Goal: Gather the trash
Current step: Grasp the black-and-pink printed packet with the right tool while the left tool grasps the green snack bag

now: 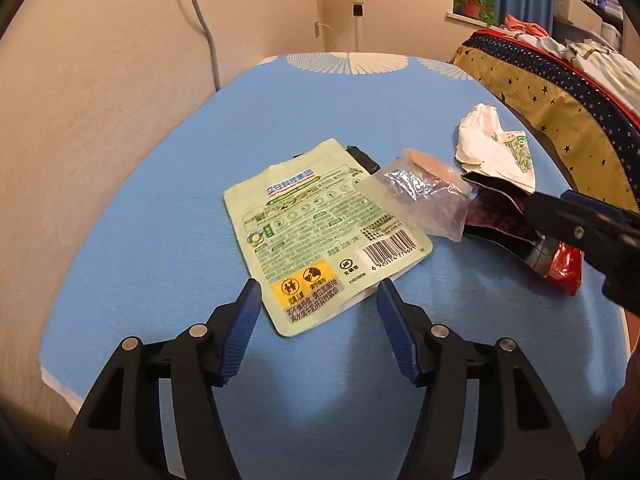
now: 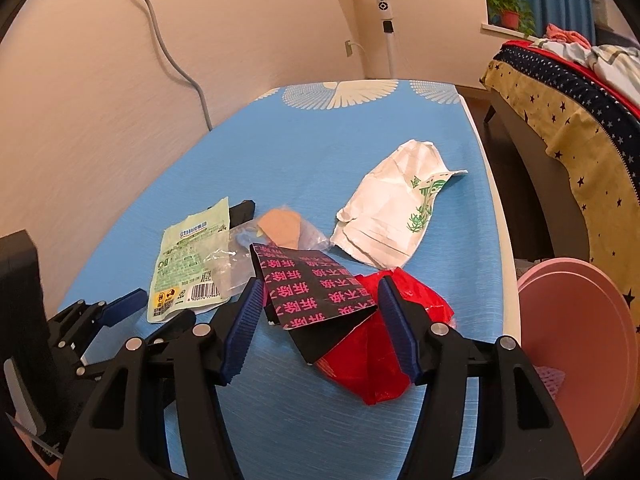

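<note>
Both grippers, left [image 1: 318, 294] and right [image 2: 318, 294], hover with fingers apart over wrappers [image 1: 320, 232] on the blue table [image 1: 160, 220].

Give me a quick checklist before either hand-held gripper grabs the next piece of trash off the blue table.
1. Left hand-held gripper open: ok, nothing between its pads.
2. Left lined up on a piece: ok, the green packet's near corner sits between the jaws.
3. Right hand-held gripper open: ok, its pads do not press on anything.
4. Right target clear: not ok, the black wrapper with pink print lies over the red wrapper, so one pinch may take both.
5. Green packet free: not ok, the clear plastic bag overlaps its far edge.
6. Pink bin within reach: cannot tell, only part shows at the right table edge.
</note>
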